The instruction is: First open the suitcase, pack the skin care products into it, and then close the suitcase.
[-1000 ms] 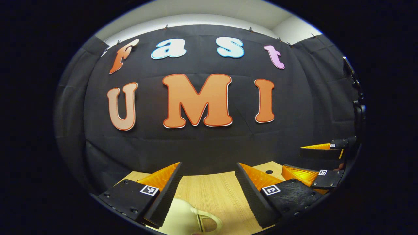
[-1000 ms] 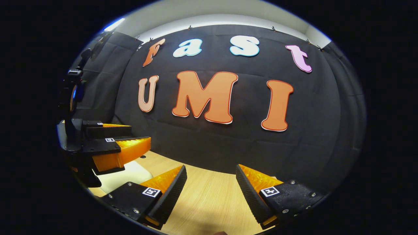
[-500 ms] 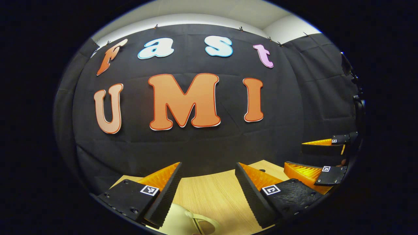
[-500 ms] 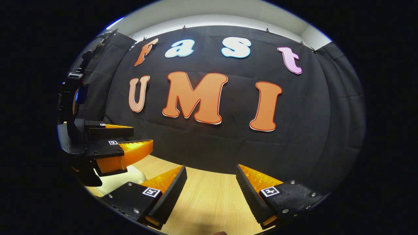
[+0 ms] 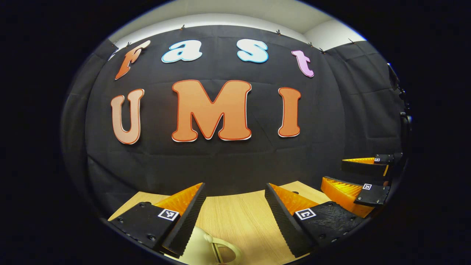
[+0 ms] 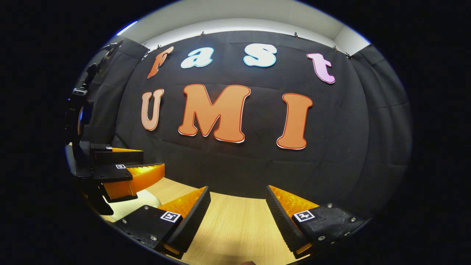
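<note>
In the left gripper view, the left gripper (image 5: 235, 217) hangs above the table (image 5: 239, 217) with its fingers wide apart and nothing between them. Just under its left finger, at the near edge, lies the cream suitcase (image 5: 198, 248), its handle arching to the right. Less of the case shows than a second ago: it has slid lower toward the bottom edge, and the wall's letters sit a little left of where they were then. The table's far edge meets the black wall (image 5: 228, 165).

At the far right of the same view the right gripper (image 5: 362, 176) sits, fingers spread with a clear gap and holding nothing; it is slightly lower than half a second ago.

In the right gripper view, the left gripper (image 6: 127, 167) is at the far left, over a pale corner of the suitcase (image 6: 128, 206). It sits lower and more to the left than a second ago. The right gripper (image 6: 237, 217) is open wide over bare table (image 6: 235, 228), empty, much as before.
</note>
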